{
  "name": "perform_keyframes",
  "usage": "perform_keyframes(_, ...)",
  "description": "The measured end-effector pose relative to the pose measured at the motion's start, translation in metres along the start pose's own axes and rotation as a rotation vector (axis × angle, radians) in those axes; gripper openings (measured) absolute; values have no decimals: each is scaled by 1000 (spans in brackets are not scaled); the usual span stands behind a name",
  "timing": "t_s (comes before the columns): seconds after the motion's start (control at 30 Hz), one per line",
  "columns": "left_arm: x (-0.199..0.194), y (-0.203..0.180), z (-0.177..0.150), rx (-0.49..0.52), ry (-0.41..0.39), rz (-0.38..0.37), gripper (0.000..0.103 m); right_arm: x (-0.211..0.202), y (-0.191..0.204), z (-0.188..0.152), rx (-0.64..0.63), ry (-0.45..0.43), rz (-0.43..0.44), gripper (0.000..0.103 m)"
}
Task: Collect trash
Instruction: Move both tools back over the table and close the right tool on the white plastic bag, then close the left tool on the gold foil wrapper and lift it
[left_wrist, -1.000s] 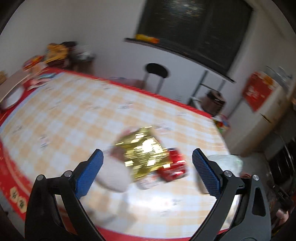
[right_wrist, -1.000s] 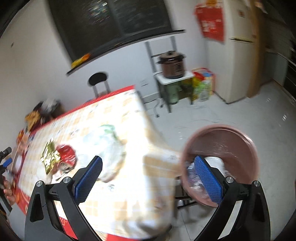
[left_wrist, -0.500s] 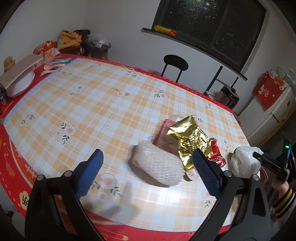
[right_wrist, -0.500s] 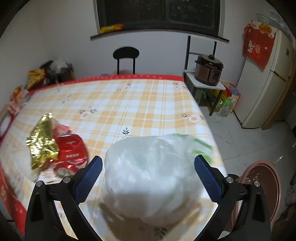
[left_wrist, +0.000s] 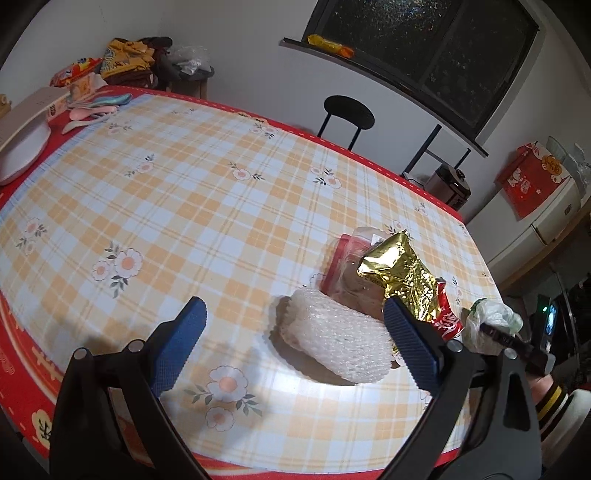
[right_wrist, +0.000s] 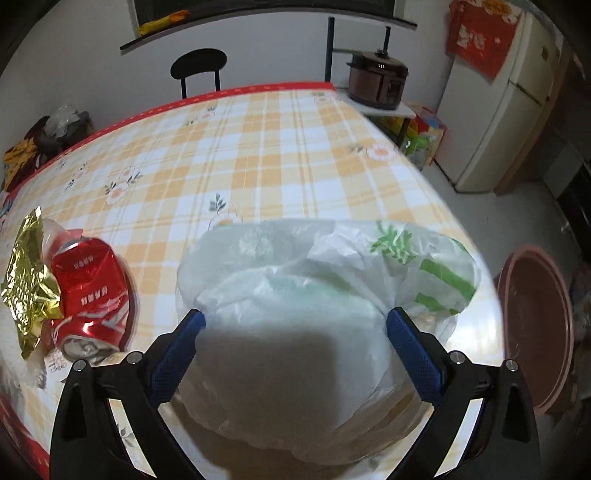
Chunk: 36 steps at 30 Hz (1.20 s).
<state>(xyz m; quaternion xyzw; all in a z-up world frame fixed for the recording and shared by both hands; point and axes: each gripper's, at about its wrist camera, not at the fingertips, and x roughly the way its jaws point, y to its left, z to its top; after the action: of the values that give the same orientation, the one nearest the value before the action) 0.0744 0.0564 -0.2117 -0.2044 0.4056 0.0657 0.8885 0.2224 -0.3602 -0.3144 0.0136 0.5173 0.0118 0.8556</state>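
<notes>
Right hand-held gripper (right_wrist: 295, 332) is closing around the bag (right_wrist: 325, 295), pads barely touching; left hand-held gripper (left_wrist: 295, 334) wide open, empty, over the foam (left_wrist: 336, 343). Can (right_wrist: 90, 291), foil (right_wrist: 27, 273) still on the desk (right_wrist: 277, 147); bin (right_wrist: 535, 332) waits.

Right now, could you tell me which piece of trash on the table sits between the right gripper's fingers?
The white plastic bag with green print: the right gripper straddles it, jaws closing. The crushed red can and gold wrapper lie off to its left.
</notes>
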Motion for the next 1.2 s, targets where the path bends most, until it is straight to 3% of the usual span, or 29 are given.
perform_keyframes(0.23,14,-12,6,33,20,-50,95,-9,3,-20,36,8,83,60)
perform_keyframes(0.43,22,-27,6,68,43,-90,91,-24,10,-25,23,2,147,44)
perform_keyframes(0.53,24,-36,5,90,60,-115,83,-37,16,-26,4,-21,173,39)
perform_keyframes(0.8,33,-60,-7,140,119,-207,51,-76,26,-23,-25,-112,234,36)
perform_keyframes(1.2,58,-79,-17,149,192,-248,41,-107,15,-31,12,-157,255,36)
